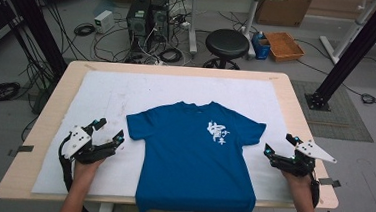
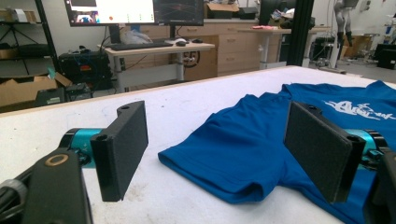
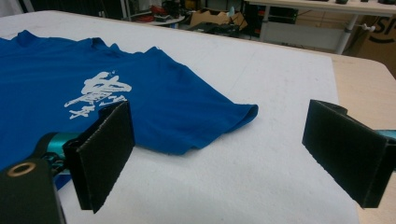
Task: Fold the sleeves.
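Observation:
A blue T-shirt (image 1: 192, 156) with a white print (image 1: 218, 132) lies flat, front up, in the middle of the white mat, its hem hanging over the table's near edge. My left gripper (image 1: 109, 130) rests open beside the shirt's left sleeve (image 2: 224, 154), nothing between its jaws. To the right, my right gripper (image 1: 279, 143) is open too, just off the right sleeve (image 3: 219, 119). In the left gripper view the left gripper (image 2: 215, 154) frames the sleeve edge. In the right gripper view the right gripper (image 3: 219, 154) stands over bare mat beside the sleeve tip.
The white mat (image 1: 126, 96) covers most of the wooden table (image 1: 301, 109). Beyond the table's far edge are a black stool (image 1: 226, 43), computer towers (image 1: 147, 18), cables on the floor and an orange crate (image 1: 283, 45). Black frame posts stand at both sides.

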`<state>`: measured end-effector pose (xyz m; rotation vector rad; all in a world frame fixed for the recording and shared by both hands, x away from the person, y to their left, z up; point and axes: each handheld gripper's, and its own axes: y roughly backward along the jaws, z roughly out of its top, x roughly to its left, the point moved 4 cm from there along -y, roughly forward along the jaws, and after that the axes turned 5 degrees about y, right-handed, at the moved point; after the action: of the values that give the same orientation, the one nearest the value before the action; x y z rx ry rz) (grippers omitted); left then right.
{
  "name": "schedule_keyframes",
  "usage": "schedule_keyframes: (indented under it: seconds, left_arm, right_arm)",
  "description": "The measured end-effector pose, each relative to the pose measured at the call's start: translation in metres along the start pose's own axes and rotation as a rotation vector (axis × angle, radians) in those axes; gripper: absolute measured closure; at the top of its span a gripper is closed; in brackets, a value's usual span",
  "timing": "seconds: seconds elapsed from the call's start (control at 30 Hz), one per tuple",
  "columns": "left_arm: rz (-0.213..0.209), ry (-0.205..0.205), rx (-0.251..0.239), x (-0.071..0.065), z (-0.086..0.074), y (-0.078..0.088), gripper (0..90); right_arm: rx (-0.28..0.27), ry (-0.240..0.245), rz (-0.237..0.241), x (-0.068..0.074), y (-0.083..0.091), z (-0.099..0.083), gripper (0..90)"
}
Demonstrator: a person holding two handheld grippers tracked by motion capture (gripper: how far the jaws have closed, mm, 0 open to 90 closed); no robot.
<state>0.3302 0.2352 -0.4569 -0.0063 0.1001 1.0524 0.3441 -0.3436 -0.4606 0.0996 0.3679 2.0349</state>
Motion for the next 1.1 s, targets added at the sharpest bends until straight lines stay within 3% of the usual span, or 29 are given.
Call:
schedule_keyframes:
  seconds: [0.8, 0.93, 0.97, 1.1]
  left_arm:
    - [0.020, 0.006, 0.032, 0.001, 0.000, -0.003, 22.0]
    - [0.040, -0.001, 0.037, 0.000, 0.000, -0.004, 22.0]
    - [0.045, -0.001, 0.038, 0.000, 0.000, -0.004, 21.9]
    - [0.050, 0.005, 0.037, 0.001, 0.000, -0.004, 21.9]
  right_arm:
    - [0.009, -0.008, -0.015, -0.001, -0.001, 0.000, 8.5]
    - [0.025, -0.038, -0.026, -0.003, -0.002, 0.000, 8.5]
    - [0.038, -0.064, -0.019, -0.004, -0.001, 0.005, 8.5]
    - [0.011, -0.060, -0.023, 0.001, 0.001, 0.020, 8.5]
